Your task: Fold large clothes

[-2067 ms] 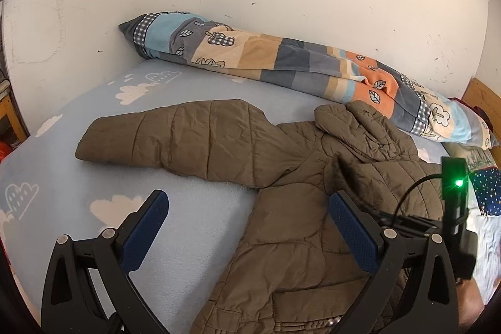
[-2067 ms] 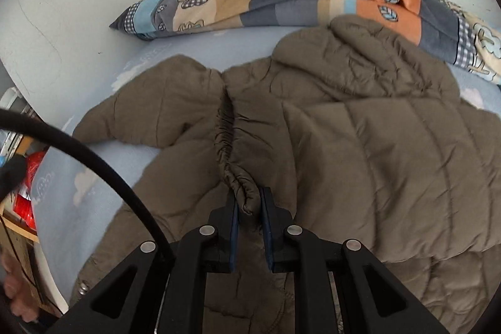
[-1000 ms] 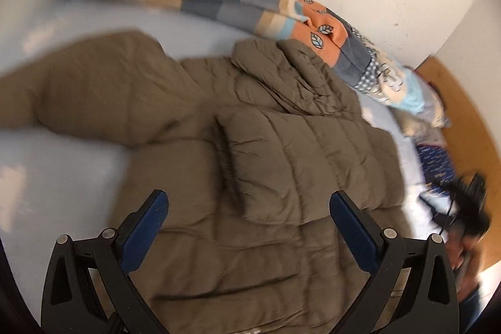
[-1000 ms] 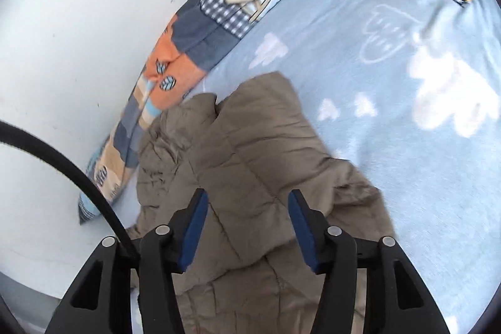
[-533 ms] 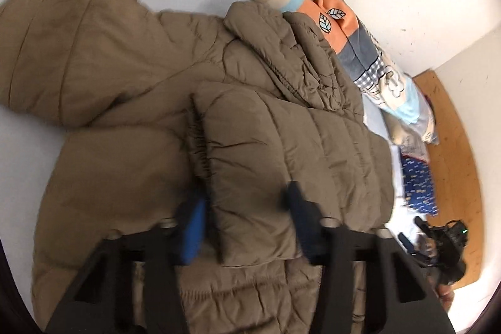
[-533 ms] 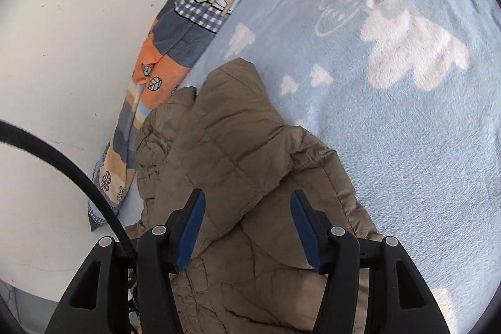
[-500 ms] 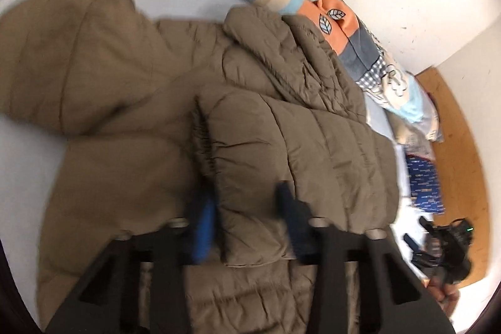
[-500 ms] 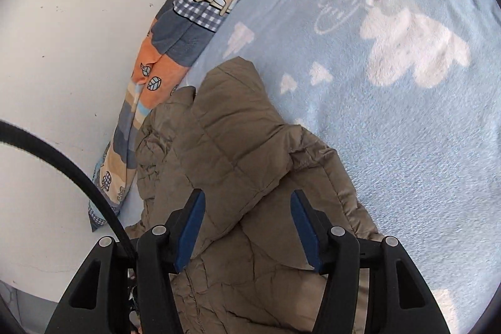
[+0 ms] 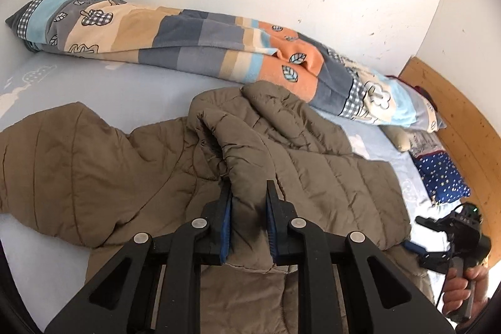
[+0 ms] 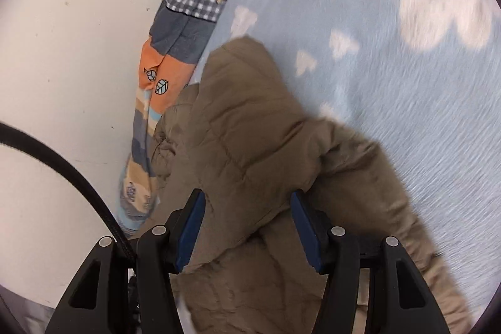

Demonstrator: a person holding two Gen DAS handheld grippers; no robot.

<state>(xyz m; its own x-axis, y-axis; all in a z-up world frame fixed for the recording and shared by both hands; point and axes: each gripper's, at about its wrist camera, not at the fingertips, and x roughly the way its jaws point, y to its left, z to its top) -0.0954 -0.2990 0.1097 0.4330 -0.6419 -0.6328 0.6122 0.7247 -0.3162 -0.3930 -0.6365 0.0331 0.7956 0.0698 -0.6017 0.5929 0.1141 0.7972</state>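
Observation:
A brown quilted jacket point(image 9: 94, 171) lies spread on the bed, one sleeve stretched out to the left and the other sleeve point(image 9: 328, 187) folded across its front. My left gripper point(image 9: 249, 190) is shut on the raised edge of that folded sleeve, which bunches up between the blue pads. In the right wrist view my right gripper point(image 10: 248, 197) hovers open just over the jacket point(image 10: 250, 115) at its shoulder fold, padding bulging between the wide jaws. The right gripper point(image 9: 451, 227) also shows at the far right of the left wrist view, held by a hand point(image 9: 463, 287).
A rolled patchwork blanket point(image 9: 203, 43) lies along the white wall behind the jacket. The light blue cloud-print sheet point(image 10: 407, 83) spreads to the right. A wooden headboard point(image 9: 454, 121) and a navy starred pillow point(image 9: 441, 174) sit at the right end. A black cable point(image 10: 62, 155) crosses the right wrist view.
My left gripper went from wide open to shut on the folded sleeve's edge and lifted it slightly. The right gripper sank closer to the jacket and rolled, still open.

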